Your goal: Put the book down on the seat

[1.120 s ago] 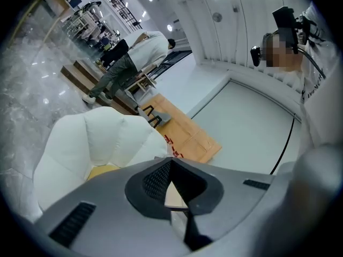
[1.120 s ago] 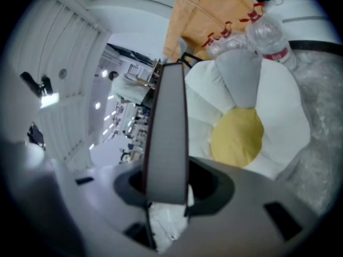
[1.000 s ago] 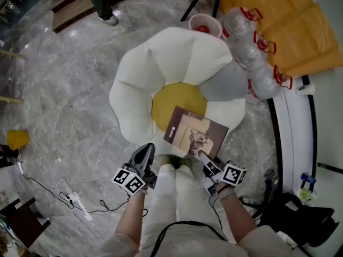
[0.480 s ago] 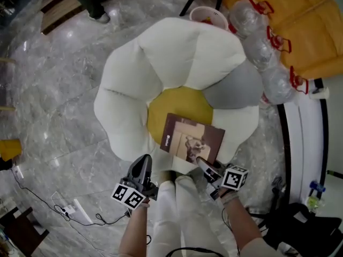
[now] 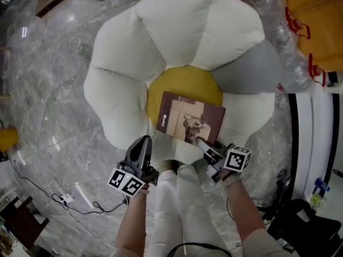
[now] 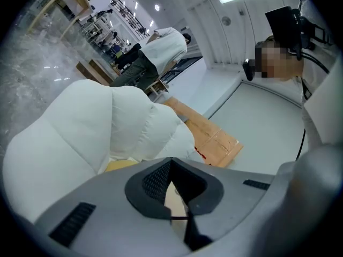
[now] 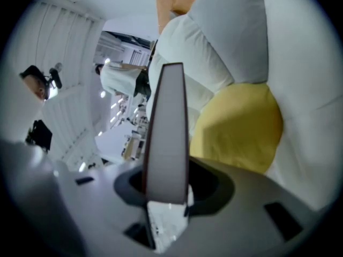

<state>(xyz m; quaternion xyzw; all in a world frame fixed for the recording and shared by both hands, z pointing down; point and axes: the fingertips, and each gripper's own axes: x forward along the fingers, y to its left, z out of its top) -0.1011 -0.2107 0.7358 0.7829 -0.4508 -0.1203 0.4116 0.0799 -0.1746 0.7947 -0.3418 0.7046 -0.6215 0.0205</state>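
— Where was the book (image 5: 190,123)?
— My right gripper (image 5: 199,142) had its jaws clamped on the near corner. The book was flat over the yellow middle (image 5: 185,84) of the seat (image 5: 177,25), toward its 6 o'clock side. I could not tell if it touched.
— And your left gripper (image 5: 143,143)?
— Its jaws were together and held nothing. It was at 9 o'clock from the right one.

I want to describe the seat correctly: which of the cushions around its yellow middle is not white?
The grey cushion, at the right in the head view. The other cushions are all white.
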